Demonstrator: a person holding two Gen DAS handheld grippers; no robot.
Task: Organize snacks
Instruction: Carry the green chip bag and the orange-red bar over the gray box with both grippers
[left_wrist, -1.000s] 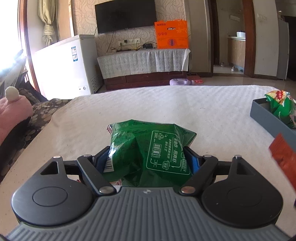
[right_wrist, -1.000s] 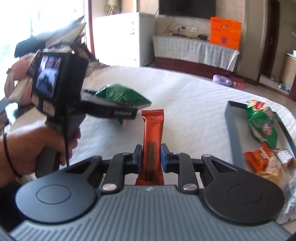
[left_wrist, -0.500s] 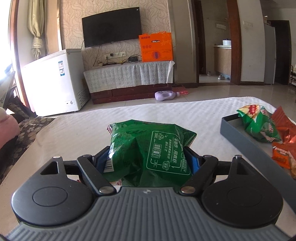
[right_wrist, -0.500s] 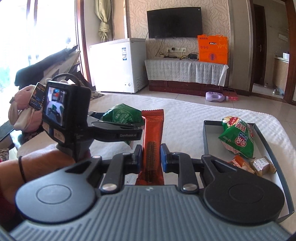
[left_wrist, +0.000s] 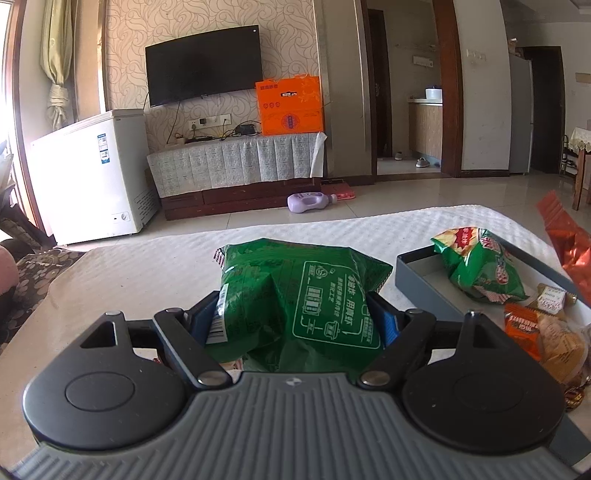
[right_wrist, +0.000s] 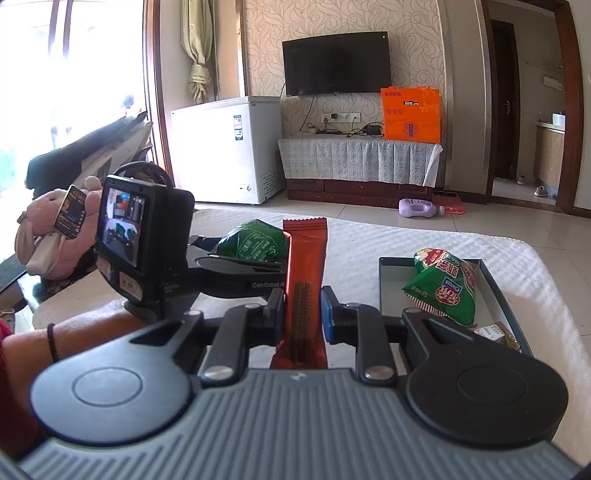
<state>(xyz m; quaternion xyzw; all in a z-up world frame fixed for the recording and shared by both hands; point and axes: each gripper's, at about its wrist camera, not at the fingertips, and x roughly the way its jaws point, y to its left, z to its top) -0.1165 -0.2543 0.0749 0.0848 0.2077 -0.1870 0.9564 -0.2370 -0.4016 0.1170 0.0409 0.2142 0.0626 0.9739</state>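
Centre of the left wrist view: left gripper (left_wrist: 299, 317) is clamping a green snack bag (left_wrist: 299, 291), jaws wide around its bulk. Right gripper (right_wrist: 303, 306) is pinching an upright red snack bar (right_wrist: 303, 280), jaws nearly closed. Grey tray (left_wrist: 424, 284), a second ago only a sliver at the frame's right edge, is now filling the lower right, holding a green chip packet (left_wrist: 480, 266) and small wrapped snacks. Judgement: both hands are carrying toward the tray; drop-off likely next
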